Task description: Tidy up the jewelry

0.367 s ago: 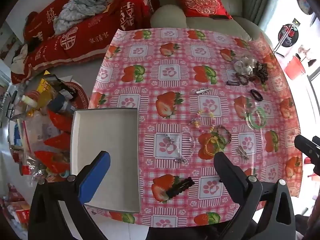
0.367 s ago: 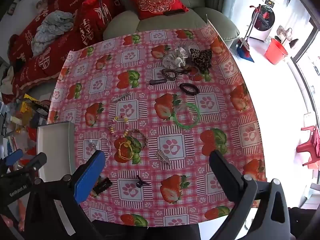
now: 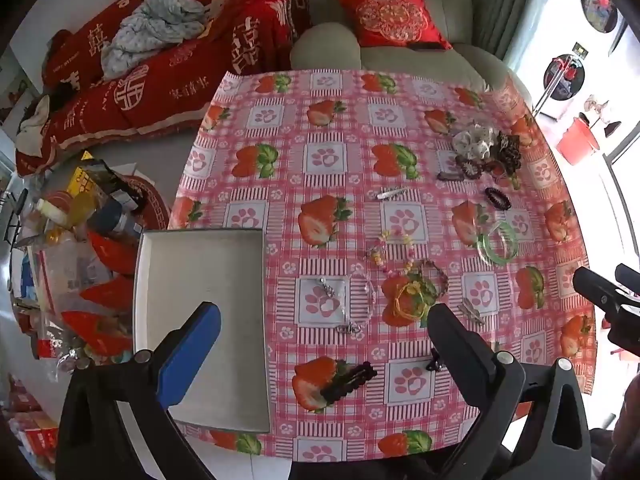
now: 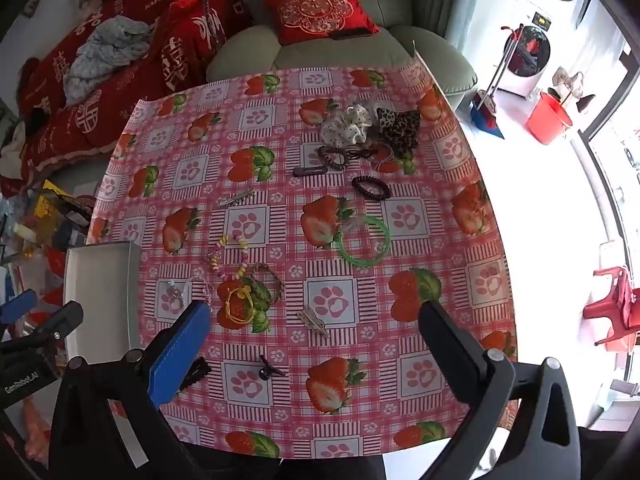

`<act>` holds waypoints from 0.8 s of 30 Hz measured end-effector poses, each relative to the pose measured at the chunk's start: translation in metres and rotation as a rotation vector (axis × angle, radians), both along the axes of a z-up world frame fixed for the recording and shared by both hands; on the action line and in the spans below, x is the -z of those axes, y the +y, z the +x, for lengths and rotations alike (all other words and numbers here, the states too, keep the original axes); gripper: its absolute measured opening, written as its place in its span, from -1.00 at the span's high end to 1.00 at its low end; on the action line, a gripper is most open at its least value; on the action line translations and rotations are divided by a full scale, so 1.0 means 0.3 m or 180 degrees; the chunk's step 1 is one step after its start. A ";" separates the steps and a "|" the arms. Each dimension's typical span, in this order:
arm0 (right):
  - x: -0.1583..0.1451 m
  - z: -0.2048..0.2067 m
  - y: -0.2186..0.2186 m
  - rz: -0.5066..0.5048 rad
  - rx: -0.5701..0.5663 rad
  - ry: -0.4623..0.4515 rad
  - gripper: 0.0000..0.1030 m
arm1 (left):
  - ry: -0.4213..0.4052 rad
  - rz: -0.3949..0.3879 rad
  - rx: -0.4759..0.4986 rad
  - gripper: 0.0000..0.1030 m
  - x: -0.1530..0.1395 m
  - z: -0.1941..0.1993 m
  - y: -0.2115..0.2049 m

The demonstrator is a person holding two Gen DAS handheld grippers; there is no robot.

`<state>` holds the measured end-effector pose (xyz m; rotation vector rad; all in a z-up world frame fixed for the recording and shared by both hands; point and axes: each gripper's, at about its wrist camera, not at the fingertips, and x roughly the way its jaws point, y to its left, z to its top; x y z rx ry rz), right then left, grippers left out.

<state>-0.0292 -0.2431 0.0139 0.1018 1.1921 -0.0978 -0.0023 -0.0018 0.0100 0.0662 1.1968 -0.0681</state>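
Note:
Jewelry and hair pieces lie scattered on the strawberry tablecloth (image 3: 320, 208). A green bangle (image 3: 497, 243), a yellow cord bracelet (image 3: 408, 300), a bead strand (image 3: 394, 242), a dark hair clip (image 3: 348, 380) and scrunchies (image 3: 478, 142) show in the left wrist view. An empty grey tray (image 3: 200, 276) sits at the table's left edge. My left gripper (image 3: 324, 330) is open and empty above the tray's right side. My right gripper (image 4: 316, 326) is open and empty above the table's near edge, over a metal clip (image 4: 314, 320). The bangle (image 4: 365, 241) and tray (image 4: 100, 280) also show there.
A sofa with a red cushion (image 3: 394, 16) and red blankets (image 3: 160, 68) stands behind the table. Clutter of bottles and bags (image 3: 76, 232) lies on the floor to the left. A red bucket (image 4: 548, 118) and red stool (image 4: 618, 300) stand on the right.
Both views have shifted only slightly; nothing on the table has moved and both grippers stay open.

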 end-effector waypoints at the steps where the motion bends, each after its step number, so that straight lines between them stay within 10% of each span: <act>1: -0.003 0.001 0.003 -0.0011 -0.0021 -0.0007 -1.00 | -0.0045 0.0003 0.0010 -1.00 -0.013 0.001 0.004; 24: -0.033 0.029 0.009 -0.0087 -0.0064 -0.0077 -1.00 | -0.0049 -0.0037 0.0045 -1.00 0.003 0.007 -0.014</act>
